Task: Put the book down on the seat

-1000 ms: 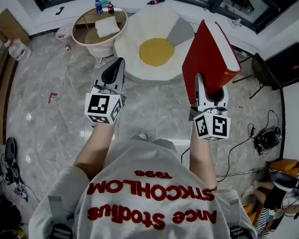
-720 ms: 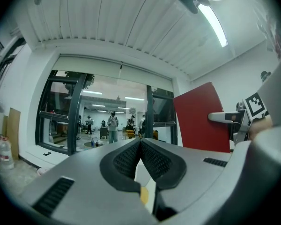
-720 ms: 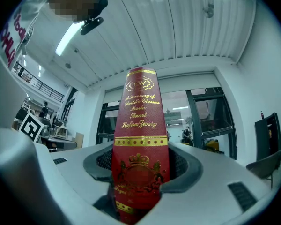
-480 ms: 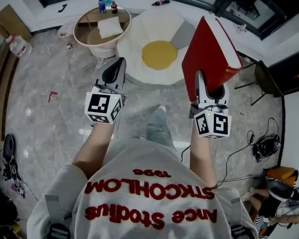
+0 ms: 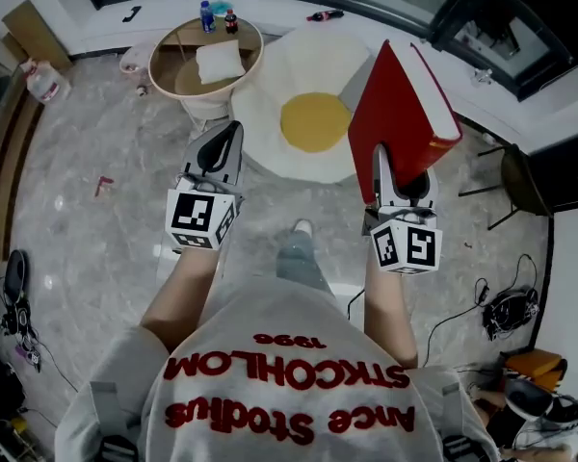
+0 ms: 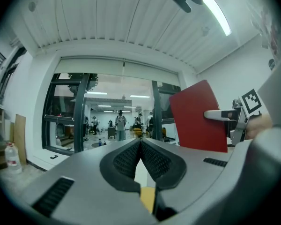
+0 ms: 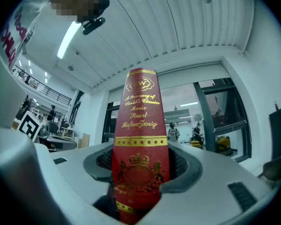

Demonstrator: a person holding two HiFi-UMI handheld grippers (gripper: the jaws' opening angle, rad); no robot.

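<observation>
The red book (image 5: 397,114) is clamped at its lower end in the jaws of the right gripper (image 5: 392,165) and is held upright in the air, short of the seat (image 5: 270,104). As only one end is gripped, it may pivot or slip if swung quickly. If released on edge, it is likely to topple off the soft white cushion. The left gripper (image 5: 222,144) is pressed together on nothing. A round worktop (image 5: 164,65) with bottles (image 5: 219,17) is seen beside the seat on the marbled floor (image 5: 77,210), before a glazed wall.
</observation>
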